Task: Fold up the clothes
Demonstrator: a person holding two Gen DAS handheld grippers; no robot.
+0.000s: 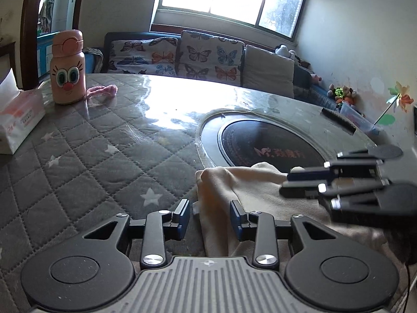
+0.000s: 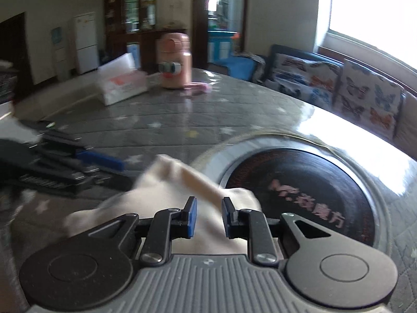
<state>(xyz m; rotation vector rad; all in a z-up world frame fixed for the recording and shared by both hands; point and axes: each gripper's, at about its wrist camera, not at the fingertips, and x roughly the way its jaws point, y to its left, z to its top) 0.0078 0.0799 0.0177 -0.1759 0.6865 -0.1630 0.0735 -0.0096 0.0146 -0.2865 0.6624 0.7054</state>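
A cream cloth [image 1: 260,187] lies bunched on the quilted grey table cover, its far edge over the dark round hotplate [image 1: 260,143]. My left gripper [image 1: 209,217] stands open over the cloth's left edge; cloth lies between the fingers but the pads do not press it. My right gripper [image 1: 289,182] comes in from the right, its fingers close together on the cloth's far part. In the right wrist view, the right gripper [image 2: 209,217] has the cloth [image 2: 169,172] filling the narrow gap between its blue pads. The left gripper [image 2: 104,167] shows at the left, blurred.
A pink cartoon-face bottle [image 1: 68,69], a pink hair tie [image 1: 103,90] and a tissue pack [image 1: 18,120] stand at the table's far left. A sofa with butterfly cushions [image 1: 208,57] runs behind the table, under a bright window. A dark flat bar [image 1: 338,121] lies at the far right edge.
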